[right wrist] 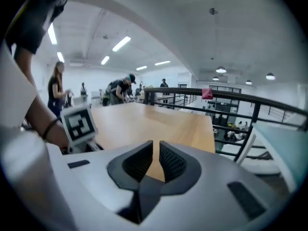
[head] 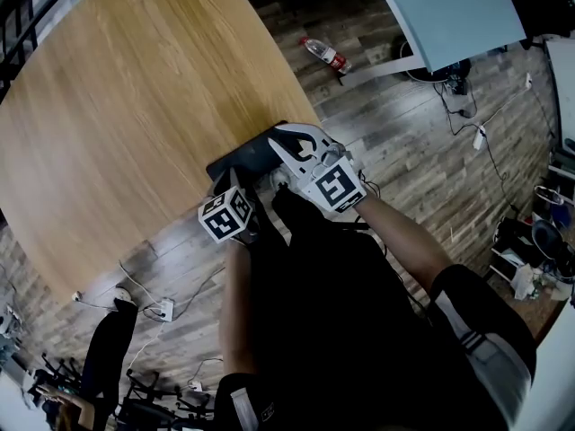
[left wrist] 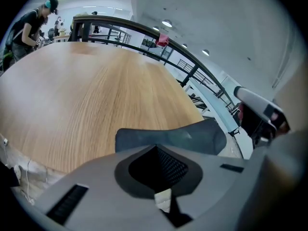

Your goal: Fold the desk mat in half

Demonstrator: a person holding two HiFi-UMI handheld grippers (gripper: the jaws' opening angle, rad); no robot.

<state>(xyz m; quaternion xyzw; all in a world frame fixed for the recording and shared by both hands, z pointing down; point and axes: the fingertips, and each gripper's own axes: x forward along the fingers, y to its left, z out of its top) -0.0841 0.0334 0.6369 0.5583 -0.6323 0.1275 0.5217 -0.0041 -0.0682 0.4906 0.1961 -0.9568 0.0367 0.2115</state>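
Note:
The dark grey desk mat [head: 247, 158] lies at the near edge of the round wooden table [head: 135, 106]. In the left gripper view the mat [left wrist: 168, 137] spreads just beyond my left gripper [left wrist: 156, 147], which is shut with the mat's near edge at its tips. From the head view, that left gripper [head: 239, 187] sits at the mat's near left corner. My right gripper [head: 286, 142] hovers over the mat's right end. Its jaws [right wrist: 155, 146] stand slightly apart, and only the tabletop [right wrist: 159, 121] shows through the gap. The left gripper's marker cube [right wrist: 79, 124] is beside it.
On the wooden floor lie a plastic bottle [head: 325, 54] and a power strip with cables [head: 162, 310]. A light blue table [head: 449, 7] stands at the upper right. A black railing [left wrist: 144, 32] runs behind the round table, and people [right wrist: 120, 93] work further back.

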